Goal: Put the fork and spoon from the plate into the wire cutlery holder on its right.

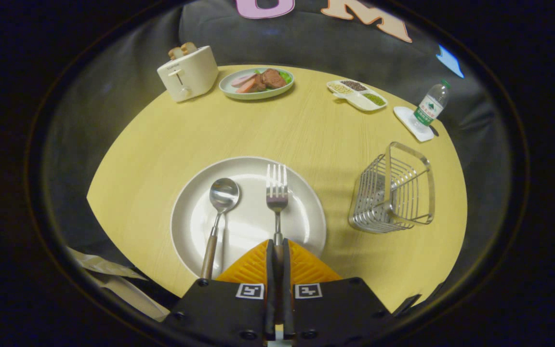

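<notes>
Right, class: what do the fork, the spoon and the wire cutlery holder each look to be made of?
Fork: polished metal, likely steel; its tines shine. Its handle sits between the closed tongs.
Spoon: mirror-bright metal bowl, with a brown handle that looks like wood, though it could be plastic.
Wire cutlery holder: bare silvery metal wire, glossy, with see-through sides.

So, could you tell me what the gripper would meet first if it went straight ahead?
The gripper is shut on the fork handle; beyond lies the plate rim, then probably bare table.
</notes>
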